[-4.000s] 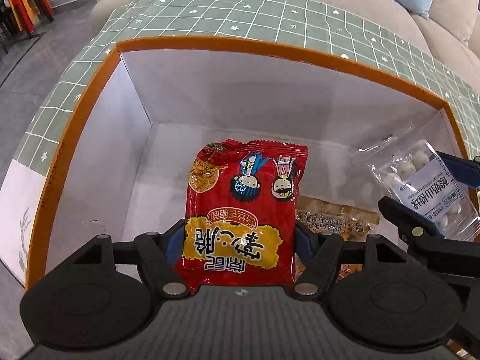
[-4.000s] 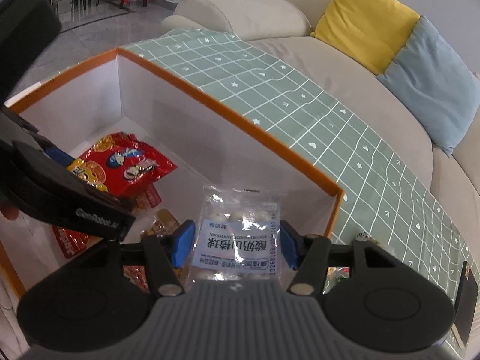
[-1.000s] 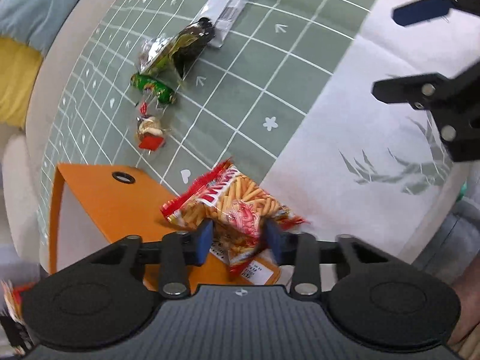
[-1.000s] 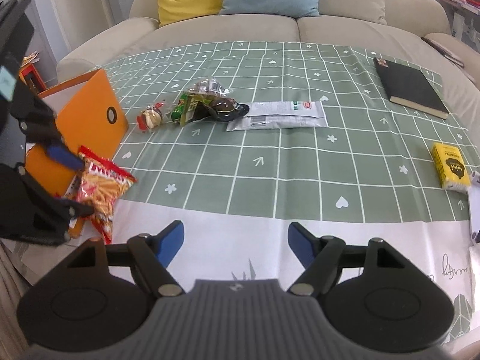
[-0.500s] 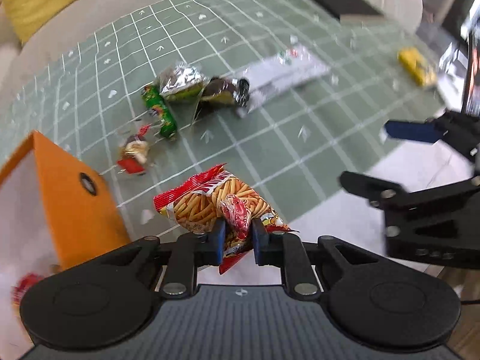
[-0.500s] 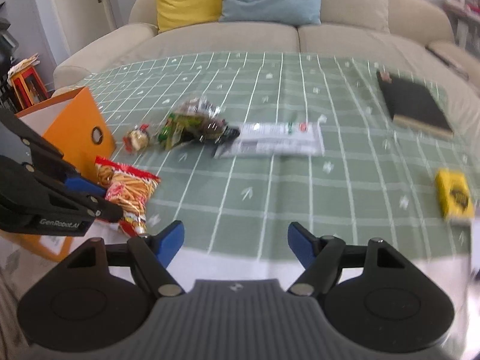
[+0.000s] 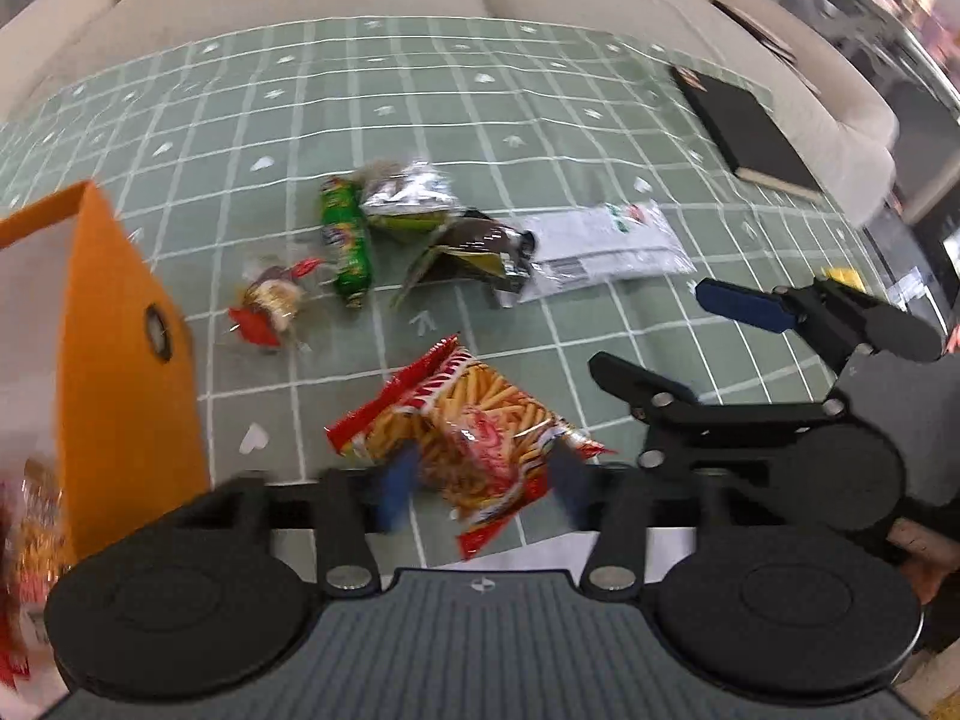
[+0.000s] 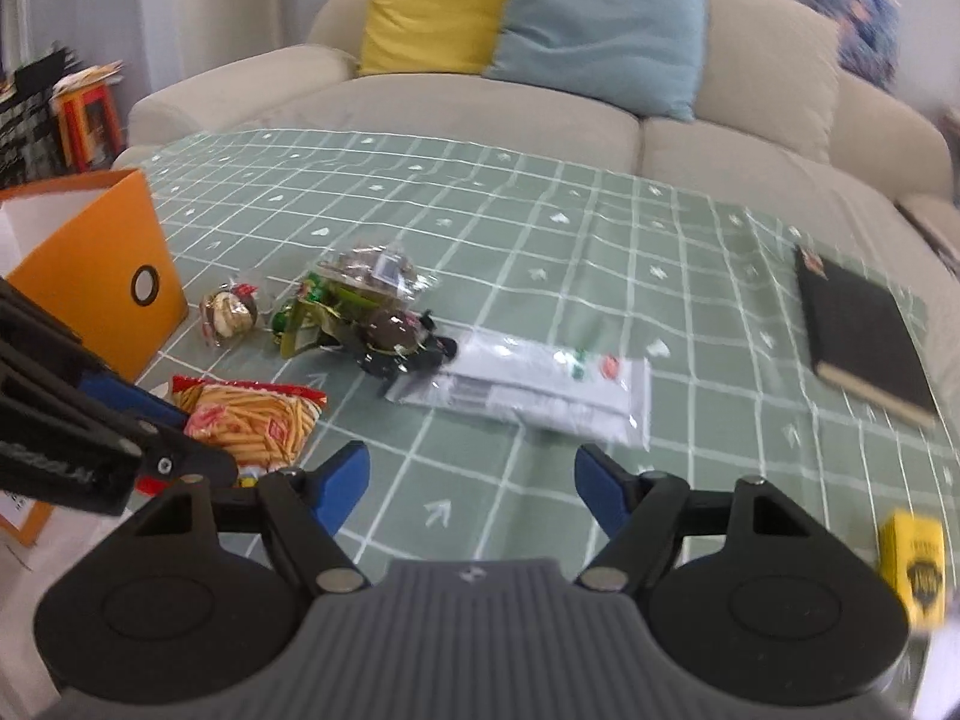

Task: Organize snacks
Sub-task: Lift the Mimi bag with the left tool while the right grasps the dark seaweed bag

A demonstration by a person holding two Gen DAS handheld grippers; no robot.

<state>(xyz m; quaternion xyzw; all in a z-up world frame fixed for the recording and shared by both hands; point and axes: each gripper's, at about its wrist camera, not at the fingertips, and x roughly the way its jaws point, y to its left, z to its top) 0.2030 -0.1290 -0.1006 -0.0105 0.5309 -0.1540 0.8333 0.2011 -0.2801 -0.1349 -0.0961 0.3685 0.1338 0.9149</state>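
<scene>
sofa (image 8: 420,114) | cushions (yellow (image 8: 432,3), blue (image 8: 594,24)) | black notebook (image 8: 864,336)

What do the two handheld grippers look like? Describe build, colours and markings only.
The left gripper and the right gripper look alike: black linkage arms with silver pivot bolts, blue pads on the fingertips, two round black discs flanking a ribbed grey body that bears a small white mark. The left one's side carries white lettering, too blurred to read. No cables or sleeves show.

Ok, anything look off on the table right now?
Yes. The fries packet lies crumpled on the tablecloth beside the orange box, not in it, between the left gripper's opening jaws, pads clear.
</scene>
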